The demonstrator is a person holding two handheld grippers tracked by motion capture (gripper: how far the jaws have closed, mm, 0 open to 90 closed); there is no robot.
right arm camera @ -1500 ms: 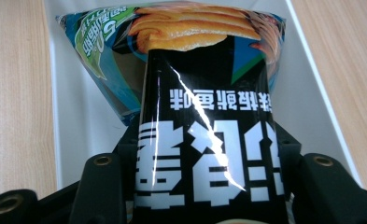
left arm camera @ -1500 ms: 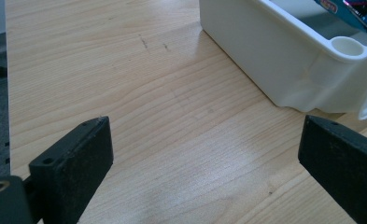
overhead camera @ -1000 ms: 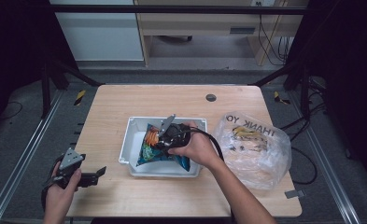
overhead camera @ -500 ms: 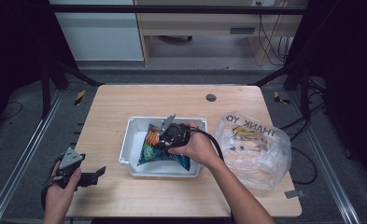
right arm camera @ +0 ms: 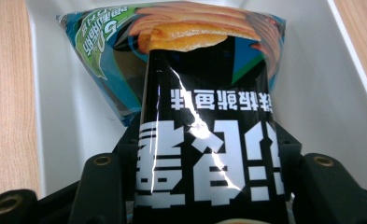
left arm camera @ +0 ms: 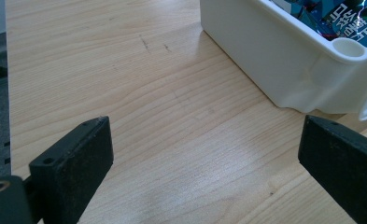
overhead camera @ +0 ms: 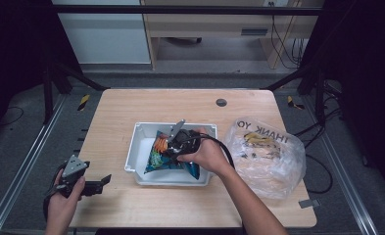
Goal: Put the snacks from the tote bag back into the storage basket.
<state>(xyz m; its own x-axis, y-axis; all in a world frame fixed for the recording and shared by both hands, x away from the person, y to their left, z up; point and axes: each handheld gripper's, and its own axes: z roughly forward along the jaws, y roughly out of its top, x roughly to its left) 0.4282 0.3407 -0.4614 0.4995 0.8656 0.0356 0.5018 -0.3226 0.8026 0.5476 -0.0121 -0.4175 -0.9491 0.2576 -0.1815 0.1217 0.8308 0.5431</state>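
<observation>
Over the white bin [overhead camera: 140, 147] at the middle of the table [overhead camera: 121, 112], I am holding the right gripper [overhead camera: 178, 141] with its jaws clamped on a snack bag [overhead camera: 161, 155]. Seen from the right gripper view, the snack bag [right arm camera: 204, 140] is sitting squeezed between the two black jaws, its printed dark panel nearest the camera and its blue and orange end lying toward the far wall of the white bin [right arm camera: 321, 93]. The bag is therefore inside the bin, with its near end pinched in the tongs.

At the near left edge of the table, I am keeping the left gripper [overhead camera: 99, 183] idle. Its jaws are standing wide apart with nothing between them, pointing toward the bin's outer wall [left arm camera: 284, 65]; bare wood is lying between the pads.

To the right of the bin, a clear plastic shopping bag [overhead camera: 266, 156] is resting on the table, well apart from the left gripper and just beside my right forearm.

I am judging the step in hand to be the handling of the snack bag at the bin, grip secured. The next move is calling for a firm pinch on the slippery foil and a straight lift clearing the bin rim, or a clean release if the bag is meant to remain there; I cannot tell which.
</observation>
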